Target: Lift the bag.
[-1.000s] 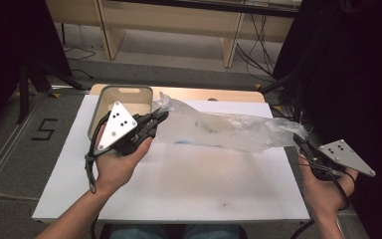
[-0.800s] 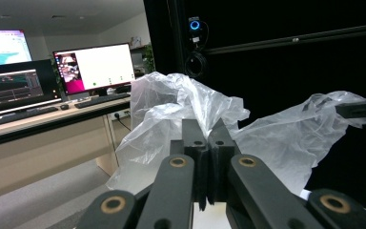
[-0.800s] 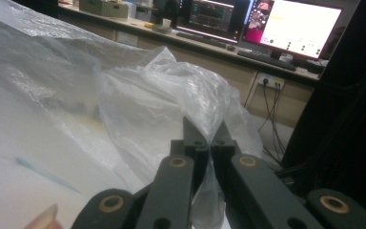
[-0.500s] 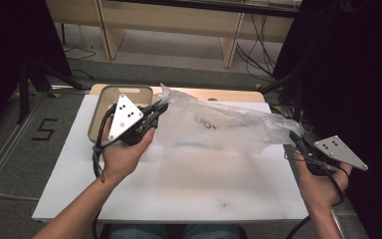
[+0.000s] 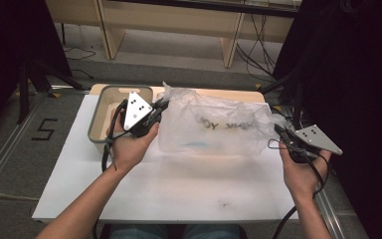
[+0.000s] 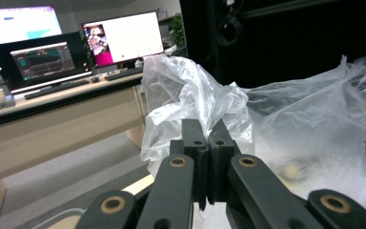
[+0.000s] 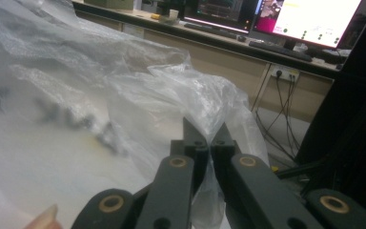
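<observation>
A clear plastic bag [image 5: 214, 127] with dark lettering is stretched across the white table between both hands. My left gripper [image 5: 160, 105] is shut on the bag's left corner, beside the grey bin. In the left gripper view the crumpled plastic bag [image 6: 190, 100] bunches above the closed jaws of the left gripper [image 6: 208, 131]. My right gripper [image 5: 278, 130] is shut on the bag's right end near the table's right edge. In the right gripper view the bag [image 7: 124, 90] fans out from the pinched jaws of the right gripper [image 7: 209, 133].
A grey open bin [image 5: 99, 107] sits at the table's back left. The white table top [image 5: 189, 184] lies in front of the bag. Wooden shelving [image 5: 229, 40] and cables stand behind the table. Dark curtains flank both sides.
Both hands have carried the bag forward toward the person and lower. The bag has spread out wider and flatter between the grippers, and its lettering now faces up.
</observation>
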Available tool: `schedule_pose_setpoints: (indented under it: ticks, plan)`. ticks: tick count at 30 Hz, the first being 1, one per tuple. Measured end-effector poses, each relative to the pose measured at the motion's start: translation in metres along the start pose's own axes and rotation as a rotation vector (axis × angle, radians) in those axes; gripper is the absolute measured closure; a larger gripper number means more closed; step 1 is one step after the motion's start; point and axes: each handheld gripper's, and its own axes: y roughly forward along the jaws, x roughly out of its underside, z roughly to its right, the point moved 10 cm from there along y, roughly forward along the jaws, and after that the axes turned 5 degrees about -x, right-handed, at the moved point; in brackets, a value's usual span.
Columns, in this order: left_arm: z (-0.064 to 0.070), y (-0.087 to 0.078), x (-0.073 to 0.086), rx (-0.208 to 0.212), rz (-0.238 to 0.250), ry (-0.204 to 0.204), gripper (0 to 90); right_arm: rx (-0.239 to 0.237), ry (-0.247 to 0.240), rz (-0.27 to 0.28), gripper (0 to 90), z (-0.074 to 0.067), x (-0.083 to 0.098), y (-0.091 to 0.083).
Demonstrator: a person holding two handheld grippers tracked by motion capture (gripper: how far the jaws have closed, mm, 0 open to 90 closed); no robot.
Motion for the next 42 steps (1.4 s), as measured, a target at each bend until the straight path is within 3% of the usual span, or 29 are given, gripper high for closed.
schedule_pose_setpoints:
  ticks: [7,22,42]
  plan:
    - [-0.008,0.011,0.017,-0.018,-0.044,-0.008,89.0,-0.012,0.004,-0.015,90.0,-0.005,0.003,0.014]
    - [-0.015,0.024,0.032,-0.041,-0.087,-0.017,88.9,-0.012,0.019,-0.028,90.0,-0.003,0.007,0.025]
    - [-0.026,0.053,0.068,-0.079,-0.194,-0.017,88.8,-0.015,0.04,-0.103,90.0,-0.004,0.028,0.057]
